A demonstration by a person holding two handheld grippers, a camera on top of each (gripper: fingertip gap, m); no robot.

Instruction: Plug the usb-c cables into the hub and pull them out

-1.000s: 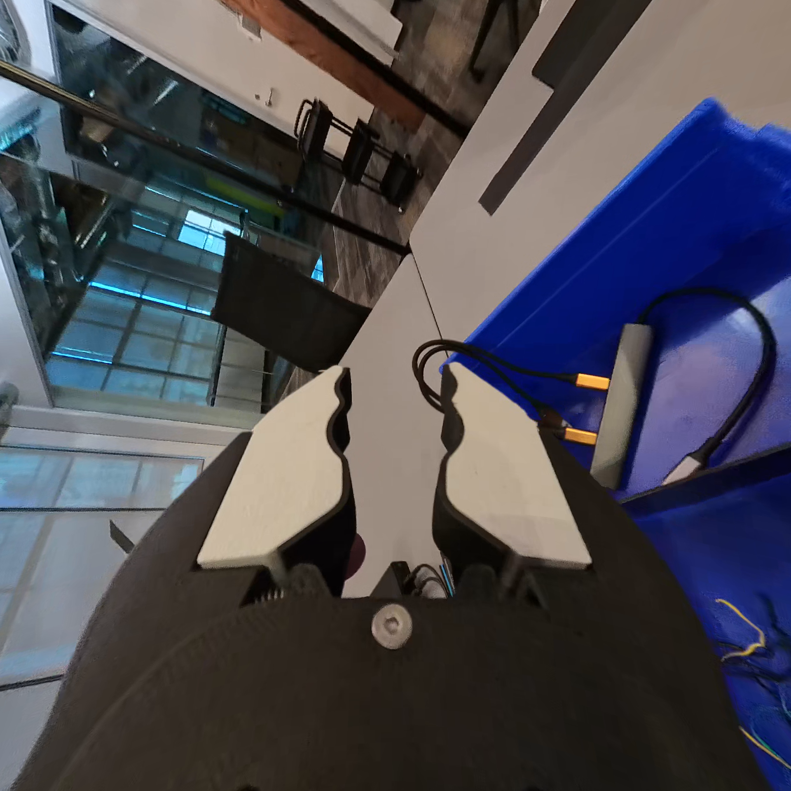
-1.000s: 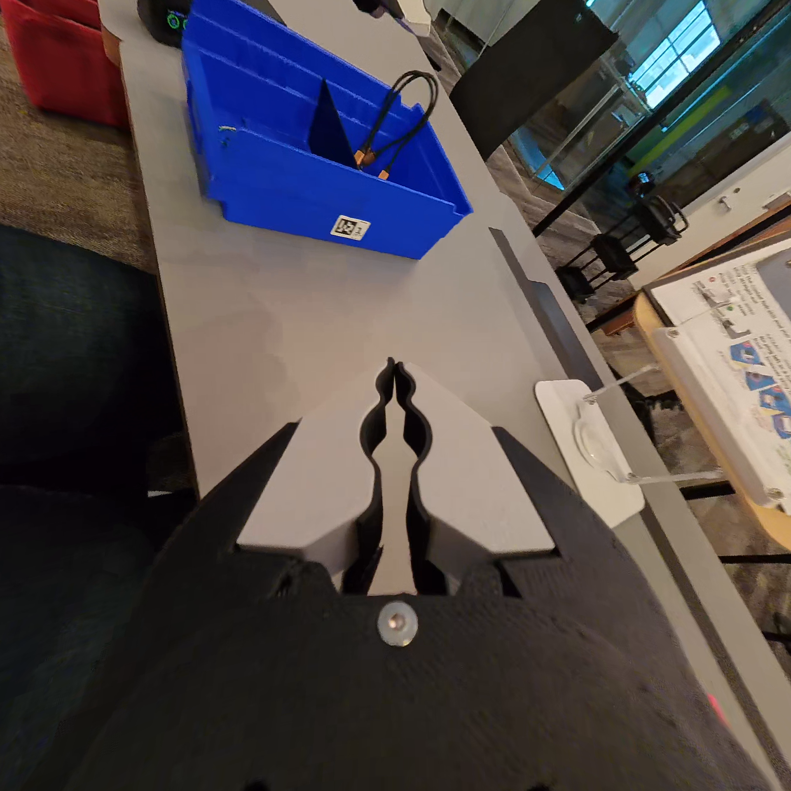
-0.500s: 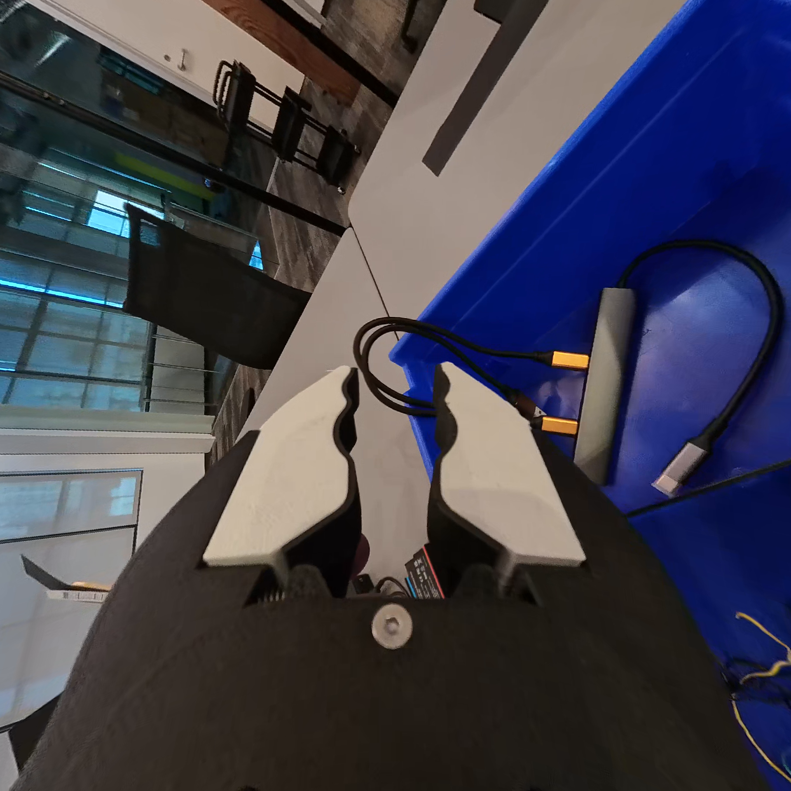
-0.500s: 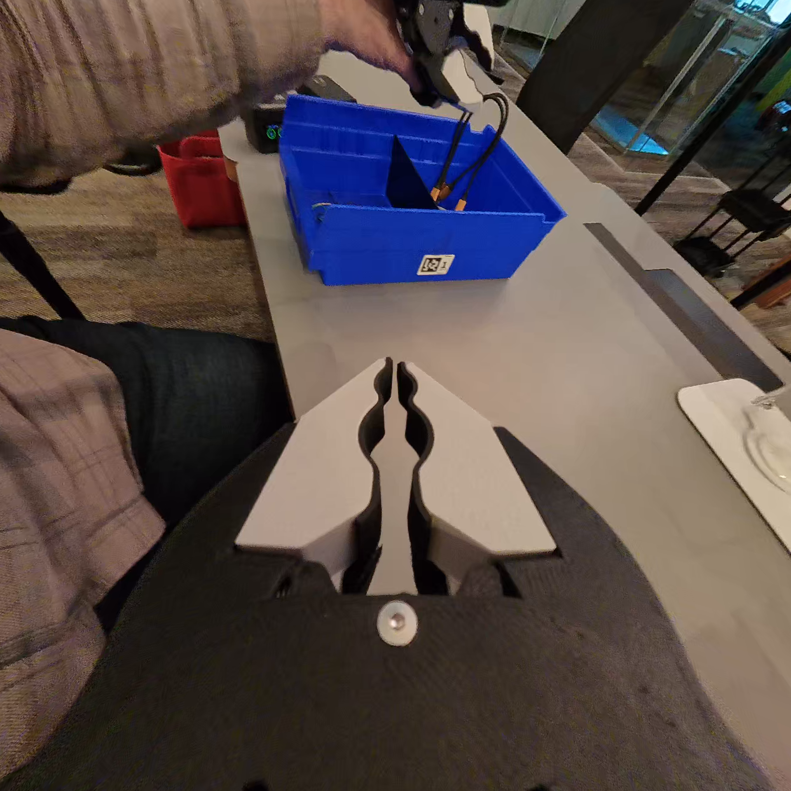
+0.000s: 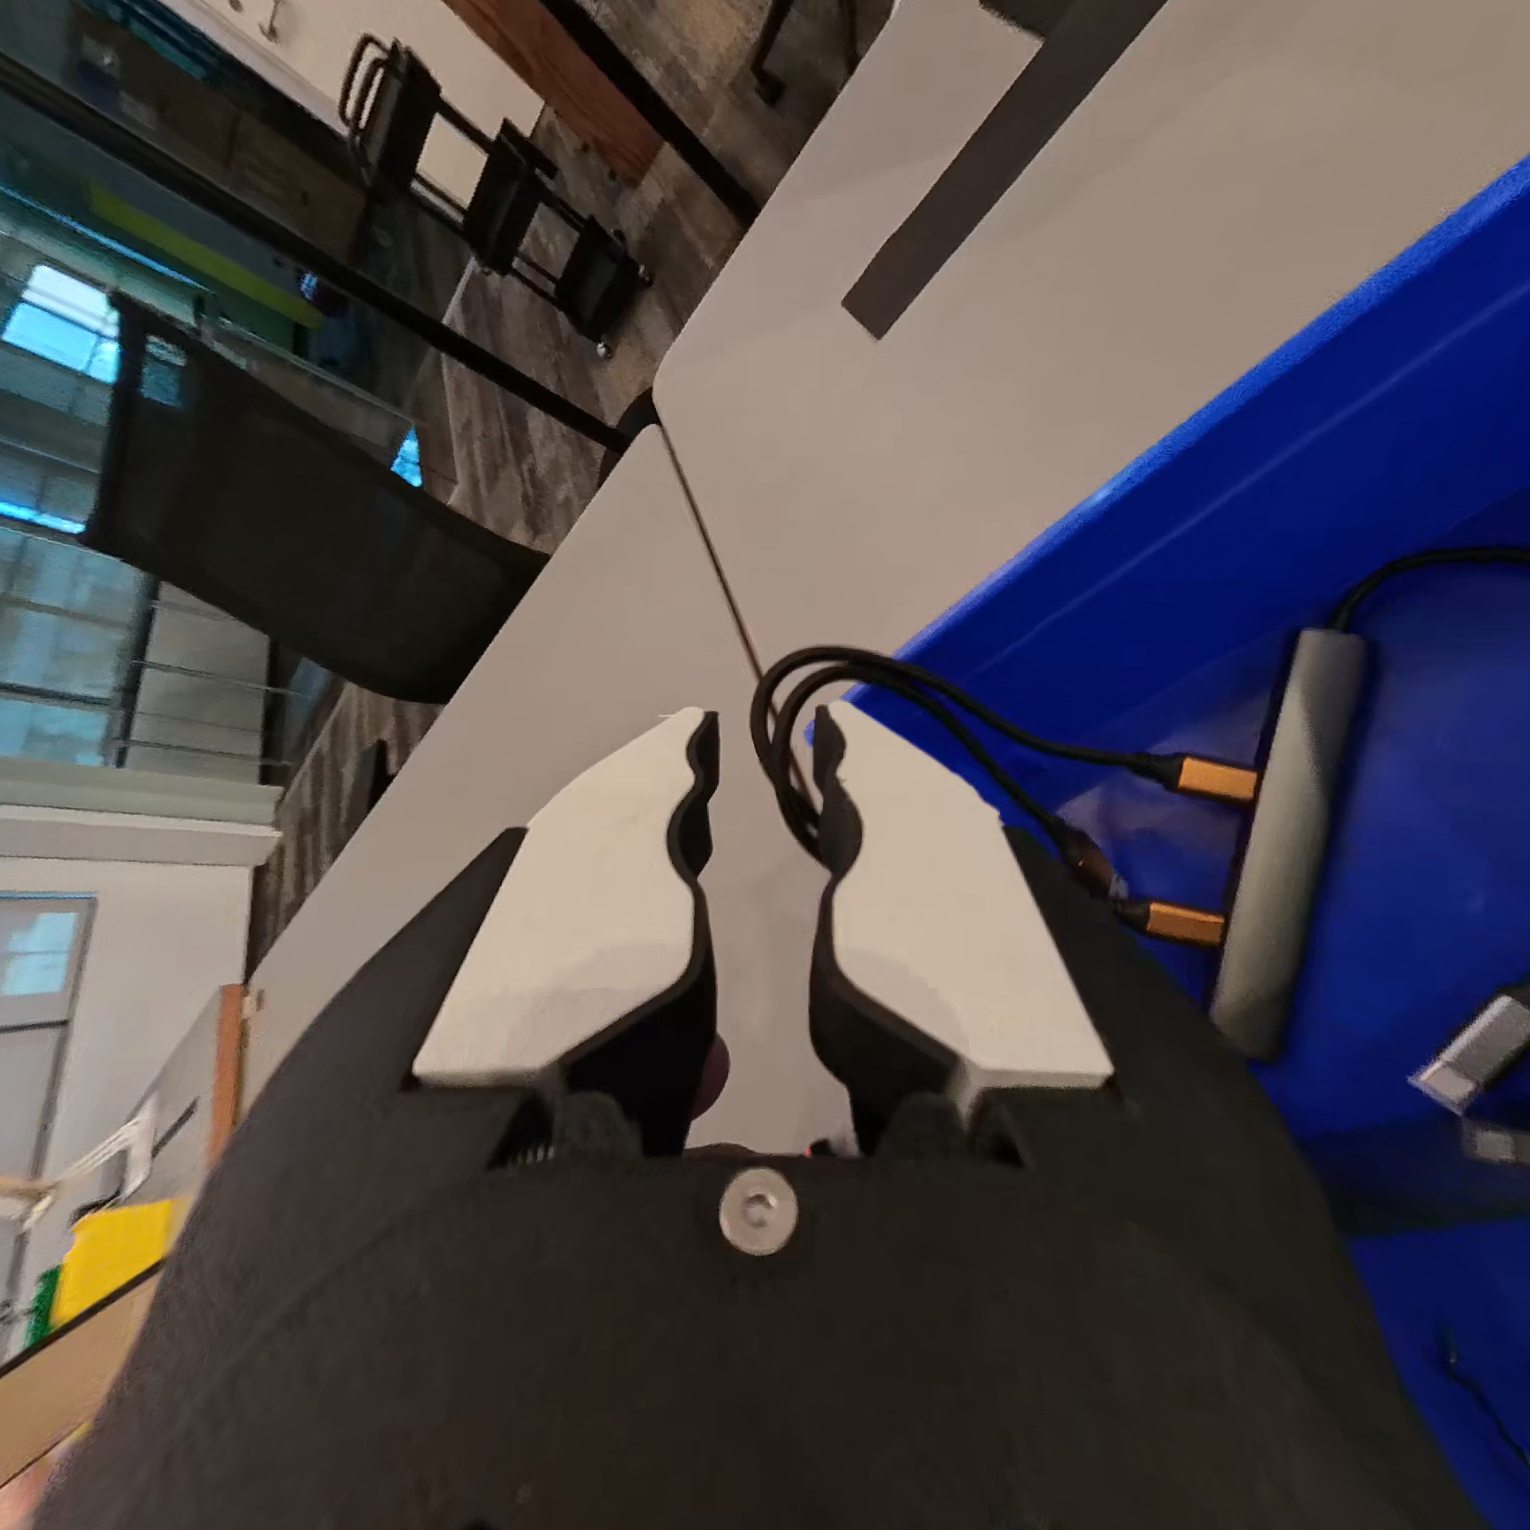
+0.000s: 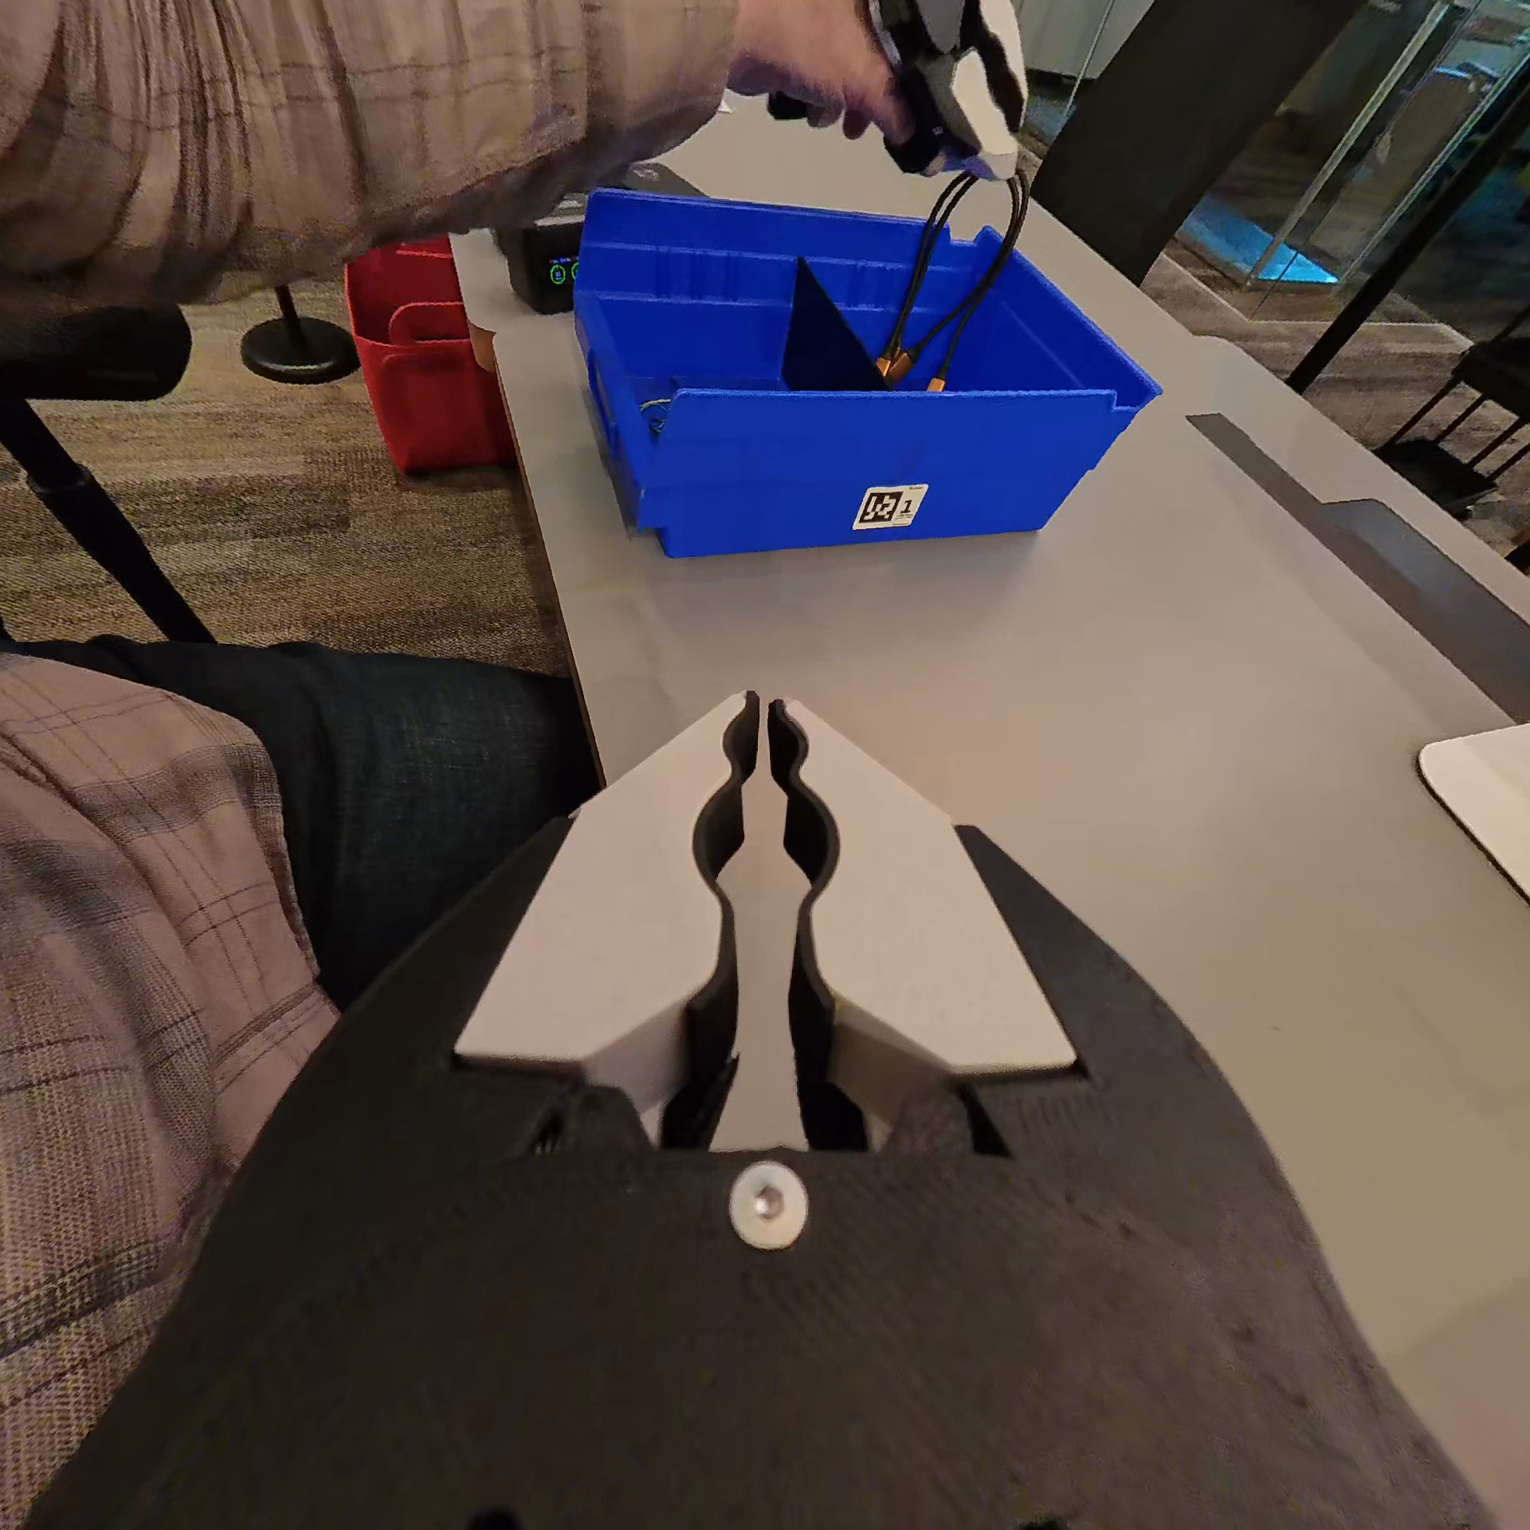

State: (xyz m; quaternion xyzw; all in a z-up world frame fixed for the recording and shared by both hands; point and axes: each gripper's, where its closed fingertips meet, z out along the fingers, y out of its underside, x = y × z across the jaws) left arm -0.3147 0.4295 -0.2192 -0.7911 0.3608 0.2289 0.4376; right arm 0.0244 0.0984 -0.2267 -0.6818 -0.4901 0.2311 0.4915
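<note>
My left gripper has its fingers parted around the loop of the usb-c cables, seemingly not yet pinching; both gold plugs sit in the hub inside the blue bin at the table's far end. Next: close, pull. My right gripper rests near, almost closed, empty.

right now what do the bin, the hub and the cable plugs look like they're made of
Blue bin: moulded plastic by the look, with a mild sheen and ribbed walls.
Hub: probably aluminium or grey-painted plastic; matte, smooth grey bar with rounded ends.
Cable plugs: likely anodised metal shells, given their orange-gold satin shine; the black cables may be braided or rubber, too fine to tell.
</note>
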